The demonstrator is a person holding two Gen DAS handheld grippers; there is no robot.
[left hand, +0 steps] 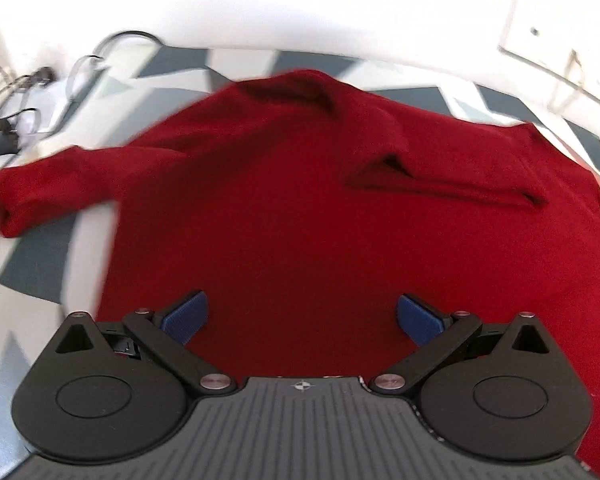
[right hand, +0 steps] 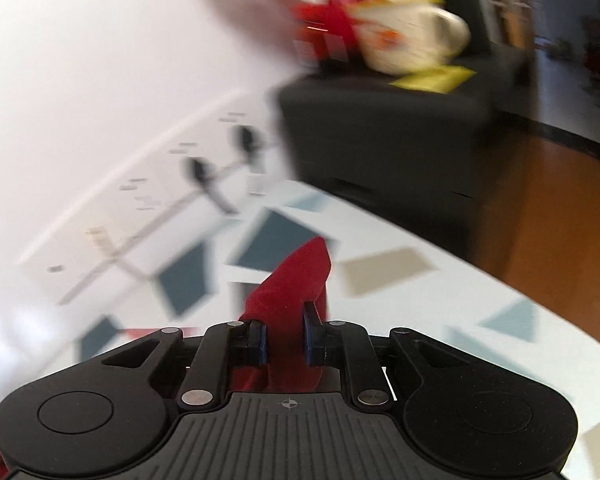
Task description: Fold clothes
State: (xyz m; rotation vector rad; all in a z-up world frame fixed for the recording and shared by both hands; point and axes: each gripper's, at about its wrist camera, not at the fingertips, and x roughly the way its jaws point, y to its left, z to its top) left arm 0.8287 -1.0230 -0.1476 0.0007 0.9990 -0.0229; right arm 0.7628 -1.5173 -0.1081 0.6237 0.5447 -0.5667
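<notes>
Left hand-held gripper (left hand: 302, 318) gapes wide above the red sweater (left hand: 300, 200); right hand-held gripper (right hand: 285, 340) pinches its fabric.

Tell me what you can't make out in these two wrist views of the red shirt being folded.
- Left wrist view: the red shirt lower hem is hidden behind the open left gripper; its left sleeve runs off the frame edge.
- Left wrist view: cables at far left are blurred.
- Right wrist view: the right gripper pinches red cloth; which part is unclear.
- Right wrist view: items on the dark cabinet are motion-blurred.
</notes>
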